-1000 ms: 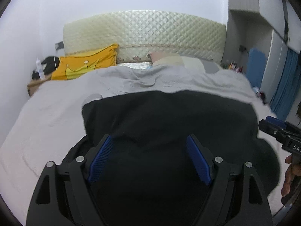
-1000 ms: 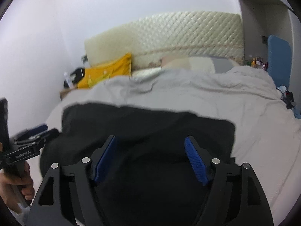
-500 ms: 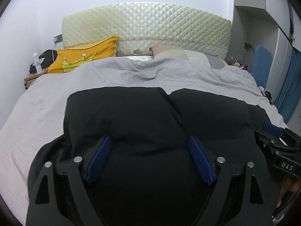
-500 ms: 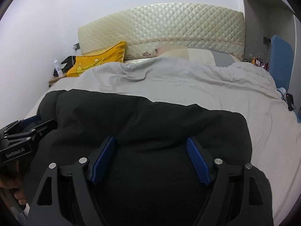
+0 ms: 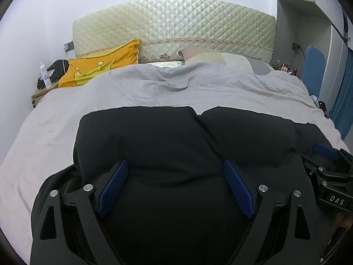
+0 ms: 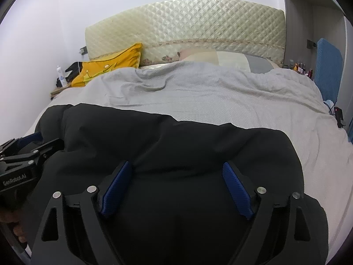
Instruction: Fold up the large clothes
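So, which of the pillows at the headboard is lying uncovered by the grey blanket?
The yellow pillow on the left; the pale pillows beside it are partly under the grey blanket.

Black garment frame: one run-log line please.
phase: fold | black garment on grey bedspread | left gripper open above it | right gripper open above it

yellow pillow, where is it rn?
The yellow pillow sits at the bed's far left in both views, leaning on the quilted headboard, beyond the black garment.
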`<state>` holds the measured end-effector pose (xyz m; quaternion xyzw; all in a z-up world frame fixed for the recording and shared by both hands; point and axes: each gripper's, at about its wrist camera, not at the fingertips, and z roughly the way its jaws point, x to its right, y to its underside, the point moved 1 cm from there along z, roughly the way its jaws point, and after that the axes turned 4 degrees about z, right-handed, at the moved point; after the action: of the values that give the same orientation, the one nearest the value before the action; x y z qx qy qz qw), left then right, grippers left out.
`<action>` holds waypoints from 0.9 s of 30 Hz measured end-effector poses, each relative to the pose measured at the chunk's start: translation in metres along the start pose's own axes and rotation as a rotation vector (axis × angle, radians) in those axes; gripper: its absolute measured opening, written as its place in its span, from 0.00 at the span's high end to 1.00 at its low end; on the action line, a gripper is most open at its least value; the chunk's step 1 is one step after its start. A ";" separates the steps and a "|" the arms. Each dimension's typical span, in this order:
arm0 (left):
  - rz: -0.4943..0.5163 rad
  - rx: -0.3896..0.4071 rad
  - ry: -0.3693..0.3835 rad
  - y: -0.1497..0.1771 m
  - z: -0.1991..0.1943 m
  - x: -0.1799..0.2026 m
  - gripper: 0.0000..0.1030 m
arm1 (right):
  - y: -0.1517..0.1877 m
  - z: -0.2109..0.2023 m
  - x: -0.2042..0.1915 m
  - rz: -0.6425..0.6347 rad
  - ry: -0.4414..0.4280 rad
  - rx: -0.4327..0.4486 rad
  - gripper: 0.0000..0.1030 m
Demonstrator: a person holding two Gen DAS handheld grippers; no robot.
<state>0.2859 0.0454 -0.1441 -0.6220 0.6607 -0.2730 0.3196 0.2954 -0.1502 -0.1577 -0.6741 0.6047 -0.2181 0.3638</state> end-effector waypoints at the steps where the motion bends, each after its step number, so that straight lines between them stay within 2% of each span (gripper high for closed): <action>1: -0.006 0.002 -0.020 0.000 0.003 0.000 0.12 | -0.001 0.005 0.001 0.003 -0.003 0.002 0.15; 6: 0.012 0.018 -0.076 -0.005 0.021 0.005 0.12 | -0.011 0.034 0.004 0.000 0.001 -0.008 0.06; 11: 0.008 -0.002 -0.083 -0.008 0.034 0.003 0.12 | -0.018 0.055 0.007 0.003 -0.014 -0.039 0.03; 18: 0.030 -0.018 -0.040 -0.013 0.024 -0.002 0.12 | -0.019 0.045 -0.002 -0.052 0.027 -0.045 0.03; 23: -0.006 0.002 -0.075 -0.017 0.012 -0.024 0.07 | -0.026 0.023 0.004 -0.046 -0.045 -0.021 0.03; 27: -0.039 -0.004 -0.095 -0.017 0.010 -0.046 0.03 | -0.027 0.015 0.020 -0.041 0.015 -0.014 0.00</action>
<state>0.3054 0.0900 -0.1342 -0.6477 0.6329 -0.2481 0.3440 0.3281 -0.1659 -0.1498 -0.6871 0.5950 -0.2265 0.3501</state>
